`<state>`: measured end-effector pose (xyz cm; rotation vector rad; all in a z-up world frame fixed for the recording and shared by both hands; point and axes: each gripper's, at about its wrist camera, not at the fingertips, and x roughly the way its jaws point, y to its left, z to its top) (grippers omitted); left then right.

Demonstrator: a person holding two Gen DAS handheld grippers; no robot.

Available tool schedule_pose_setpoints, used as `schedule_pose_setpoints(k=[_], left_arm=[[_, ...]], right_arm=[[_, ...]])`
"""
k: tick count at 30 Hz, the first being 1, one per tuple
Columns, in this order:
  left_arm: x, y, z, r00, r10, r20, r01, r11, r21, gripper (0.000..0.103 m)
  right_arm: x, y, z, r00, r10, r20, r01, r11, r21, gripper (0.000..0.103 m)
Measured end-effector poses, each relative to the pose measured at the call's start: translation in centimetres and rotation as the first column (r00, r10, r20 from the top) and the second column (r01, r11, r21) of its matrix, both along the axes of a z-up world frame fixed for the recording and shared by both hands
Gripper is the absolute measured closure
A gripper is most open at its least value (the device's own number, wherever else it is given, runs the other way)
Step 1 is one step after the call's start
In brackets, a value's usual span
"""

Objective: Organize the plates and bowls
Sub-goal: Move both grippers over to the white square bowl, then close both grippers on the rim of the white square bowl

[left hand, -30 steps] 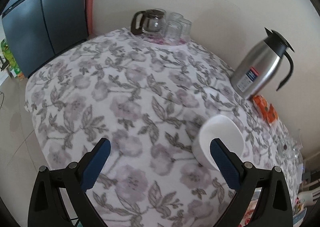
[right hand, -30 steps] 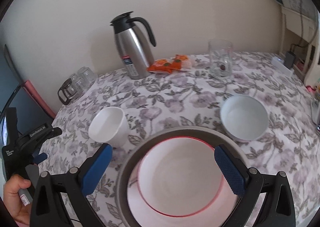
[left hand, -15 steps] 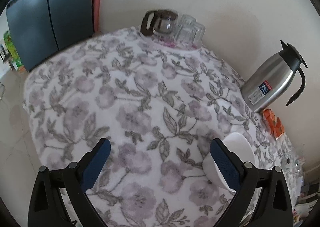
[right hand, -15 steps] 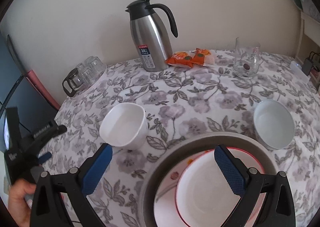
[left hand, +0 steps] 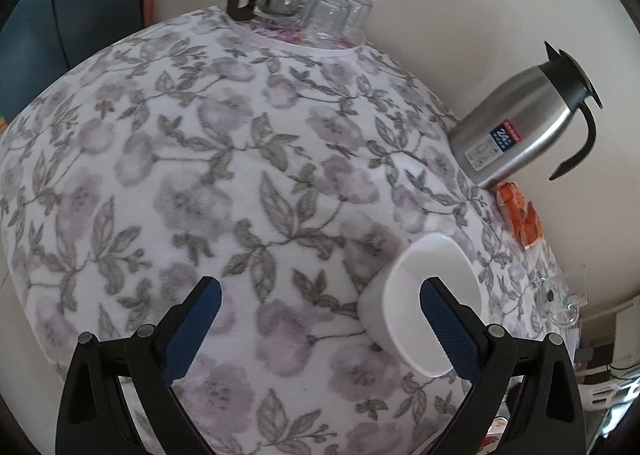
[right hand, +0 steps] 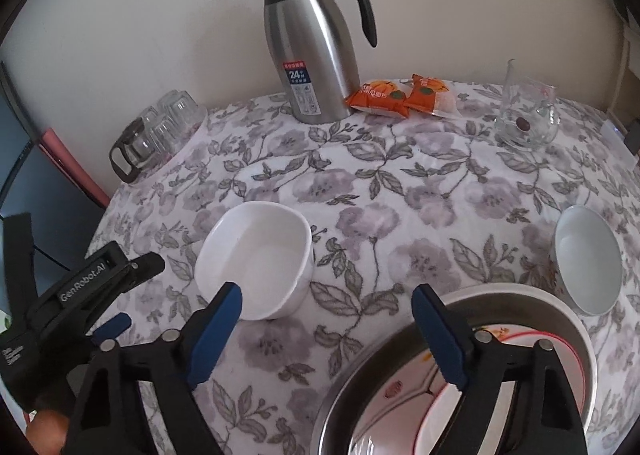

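Left wrist view: the left gripper [left hand: 320,305] hangs over the floral-clothed counter [left hand: 208,159] with fingers apart and empty, its right finger overlapping the squarish white bowl [left hand: 424,299] near the counter's right edge. Right wrist view: the right gripper [right hand: 328,309] has just been closing, fingers apart with only cloth between, that bowl [right hand: 256,257] by its left finger and the stainless steel basin holding red-rimmed plates [right hand: 460,387] under its right, the round white bowl [right hand: 588,259] beyond.
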<state>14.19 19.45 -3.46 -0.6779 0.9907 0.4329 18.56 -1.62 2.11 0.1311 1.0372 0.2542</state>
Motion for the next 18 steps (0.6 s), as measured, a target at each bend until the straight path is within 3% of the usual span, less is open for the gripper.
schedule_pose_setpoints(k=[11,13,18], left_arm=[[1.9,0.1,-1.8,0.999,-0.048,-0.006,0.048,0.997,-0.061,0.005],[2.2,0.1,-1.8,0.998,-0.056,0.002,0.056,0.996,-0.063,0.01],[3.0,-0.3,-2.1,0.996,-0.088,0.018,0.09,0.993,-0.078,0.015]], right_arm=[[1.7,2.3,-1.6,0.999,0.017,-0.047,-0.019,0.999,-0.051,0.031],[1.9,2.5,-2.0,0.998,0.018,-0.057,-0.021,0.998,-0.056,0.037],[2.5,3.3,-3.1,0.996,0.024,-0.086,-0.03,0.997,-0.068,0.038]])
